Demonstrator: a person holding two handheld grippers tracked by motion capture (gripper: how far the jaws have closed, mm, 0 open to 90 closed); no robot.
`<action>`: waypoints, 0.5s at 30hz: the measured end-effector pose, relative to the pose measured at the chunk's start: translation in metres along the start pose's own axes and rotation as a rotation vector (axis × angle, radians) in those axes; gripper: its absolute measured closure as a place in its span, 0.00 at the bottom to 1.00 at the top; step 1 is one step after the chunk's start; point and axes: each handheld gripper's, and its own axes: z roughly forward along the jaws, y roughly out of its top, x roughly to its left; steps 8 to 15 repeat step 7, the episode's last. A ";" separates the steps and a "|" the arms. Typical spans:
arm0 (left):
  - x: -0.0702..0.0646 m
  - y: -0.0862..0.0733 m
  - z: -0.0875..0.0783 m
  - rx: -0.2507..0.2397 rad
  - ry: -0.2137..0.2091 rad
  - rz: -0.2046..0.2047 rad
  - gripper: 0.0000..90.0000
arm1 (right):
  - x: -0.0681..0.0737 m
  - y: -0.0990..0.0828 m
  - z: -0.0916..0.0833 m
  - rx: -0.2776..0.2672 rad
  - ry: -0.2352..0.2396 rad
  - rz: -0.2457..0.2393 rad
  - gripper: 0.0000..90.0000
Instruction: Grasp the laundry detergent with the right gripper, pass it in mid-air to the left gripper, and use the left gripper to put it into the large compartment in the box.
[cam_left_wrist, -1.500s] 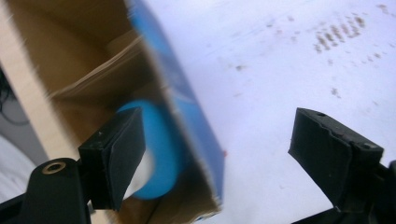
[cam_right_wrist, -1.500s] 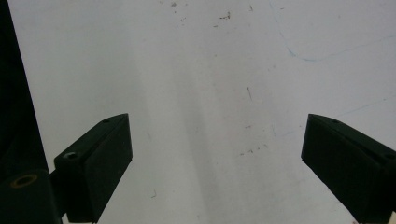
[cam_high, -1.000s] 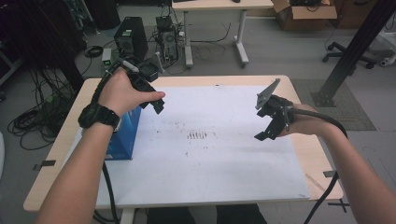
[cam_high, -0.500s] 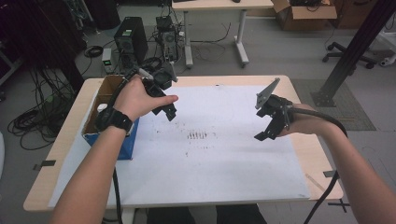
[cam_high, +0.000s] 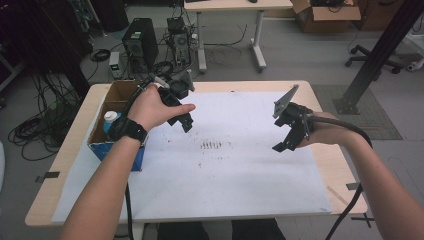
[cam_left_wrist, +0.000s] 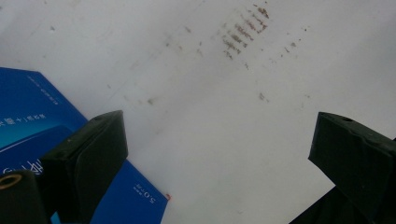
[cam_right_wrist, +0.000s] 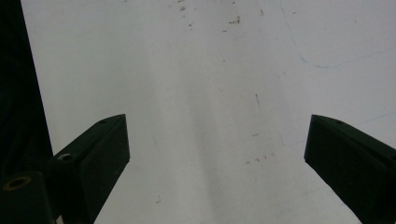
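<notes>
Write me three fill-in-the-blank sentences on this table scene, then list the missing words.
1. Both grippers, left and right, have their jaws ____.
2. The cardboard box stands at the table's ____ edge.
3. The white sheet bears a patch of ____ marks at its middle.

Missing words: open; left; dark

The high view looks forward and down over the whole table (cam_high: 320, 165). Each gripper view looks down, close above the white sheet (cam_left_wrist: 201, 135). The left gripper view and the high view share the brown marks (cam_left_wrist: 243, 32) and the blue box (cam_left_wrist: 28, 116).
</notes>
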 end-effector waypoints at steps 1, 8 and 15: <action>0.000 0.000 0.000 0.000 -0.002 0.001 0.05 | 0.000 0.000 0.000 0.000 0.001 0.001 0.07; -0.001 0.000 0.001 0.001 -0.005 0.003 0.05 | -0.001 -0.001 0.001 0.002 0.002 0.002 0.07; -0.001 0.000 0.001 0.001 -0.005 0.003 0.05 | -0.001 -0.001 0.001 0.002 0.002 0.002 0.07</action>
